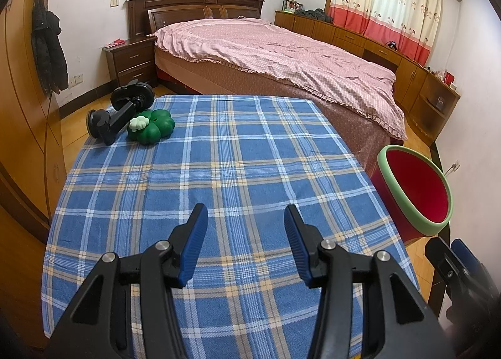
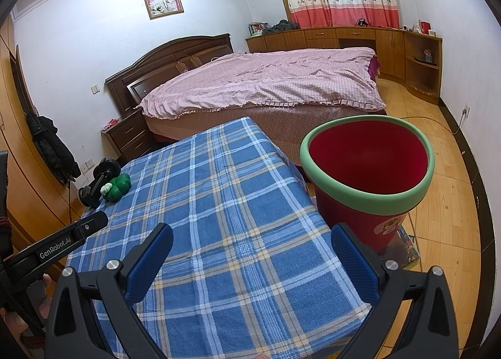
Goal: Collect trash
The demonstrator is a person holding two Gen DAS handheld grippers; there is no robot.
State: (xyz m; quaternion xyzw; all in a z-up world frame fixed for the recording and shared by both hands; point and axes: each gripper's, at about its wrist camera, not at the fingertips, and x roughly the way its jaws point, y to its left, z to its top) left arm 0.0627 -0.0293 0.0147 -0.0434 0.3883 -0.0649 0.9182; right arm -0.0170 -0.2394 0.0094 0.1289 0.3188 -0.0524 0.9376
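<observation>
The left claw [image 1: 245, 246] is hanging released over the near part of the tabletop [image 1: 250, 152], its blue fingers [image 1: 195, 243] spread apart with nothing between them. The right claw [image 2: 250, 262] is likewise standing released, its fingers [image 2: 150, 262] spread wide above the near right edge of the tabletop, gripping nothing.

A blue plaid cloth [image 2: 219, 202] is covering the tabletop. At the far left corner a green clover-shaped object [image 1: 152, 125] is lying on the cloth, with a small white piece [image 1: 138, 123] sitting on its near left side. Just beside it on the left, touching it, a black phone mount [image 1: 120, 110] with a suction base is lying tilted at the cloth's edge.

Off the right side of the tabletop, a red bin [image 2: 368, 180] with a pale green rim is standing upright just beside the tabletop edge; its inside is showing only red wall. In the right wrist view it is sitting just beyond the right finger.

Beyond the tabletop a bed [image 1: 281, 55] under a pink cover is filling the far middle of the room, with a dark wooden nightstand [image 1: 131, 60] at its left.
</observation>
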